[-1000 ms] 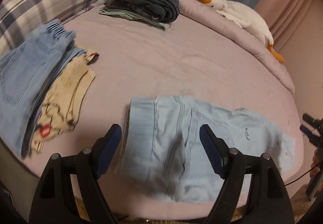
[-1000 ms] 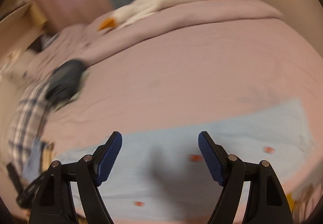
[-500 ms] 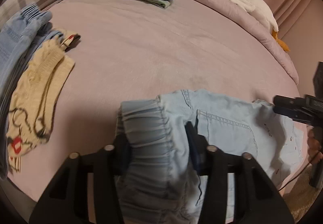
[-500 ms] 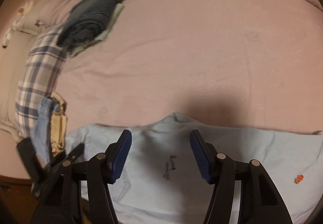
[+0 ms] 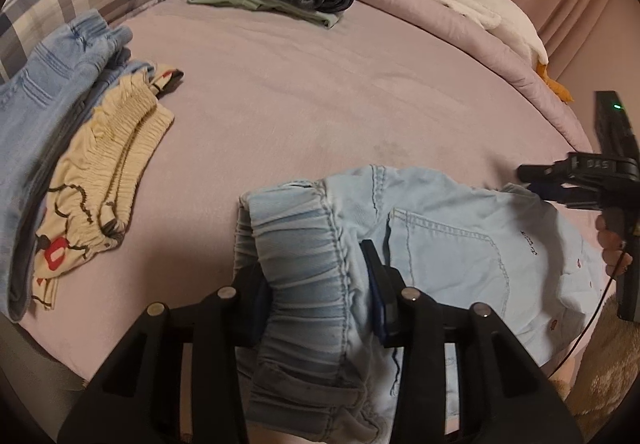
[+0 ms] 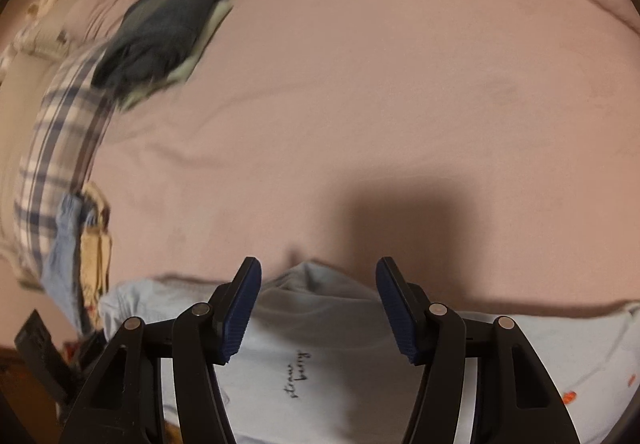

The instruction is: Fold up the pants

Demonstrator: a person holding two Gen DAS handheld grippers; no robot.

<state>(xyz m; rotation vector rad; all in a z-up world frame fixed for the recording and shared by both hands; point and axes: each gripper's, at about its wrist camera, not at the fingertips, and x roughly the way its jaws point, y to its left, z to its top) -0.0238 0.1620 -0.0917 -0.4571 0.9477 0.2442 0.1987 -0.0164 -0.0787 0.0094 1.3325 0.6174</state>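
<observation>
Dark script reading "strawberry", split over two lines, on the light-blue pants (image 6: pixel 320 384), between the right gripper (image 6: pixel 318 308) fingers; other markings illegible.

Left tongs (image 5: pixel 316 296) closed on pants (image 5: pixel 440 244) waistband; right tongs (image 6: pixel 318 308) lowered over pants, open.

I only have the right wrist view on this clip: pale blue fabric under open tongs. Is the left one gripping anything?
Observer: Yes. The left tongs are shut on the gathered elastic waistband of the light blue denim pants.
Operator: Anything near the waistband?
Observer: A cream ruched garment lies to its left, apart from it.
Operator: Any toy on the bed?
Observer: A white plush goose lies along the far edge.
</observation>
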